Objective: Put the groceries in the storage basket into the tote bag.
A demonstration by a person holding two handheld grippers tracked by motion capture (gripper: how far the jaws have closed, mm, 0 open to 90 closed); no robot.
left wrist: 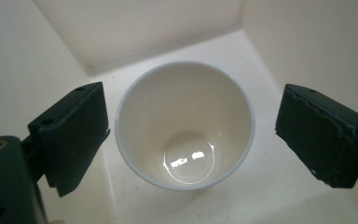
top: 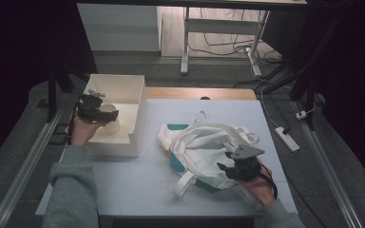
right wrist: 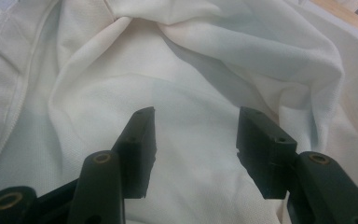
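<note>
Fabric comes first, nearest to me: a white tote bag [top: 204, 149] with teal trim lies crumpled on the table [top: 138, 190], its mouth slack and its straps splayed out. The right gripper [top: 228, 167] rests on that cloth with its jaws parted; in the right gripper view the pads stand clear of the fabric, pinching nothing. Further off, at the table's left, the left gripper [left wrist: 192, 135] hangs inside a white open-topped box [top: 140, 109], jaws spread wide on either side of a white cup [left wrist: 185, 125]. The cup stands upright on the box floor, and neither pad touches its rim, so it looks released. I judge the cup's placing in the box done; what remains is to lift that gripper clear. Whether anything more has to come out of the bag, I cannot tell. No brand, label or lettering is readable on bag, cup or box.
</note>
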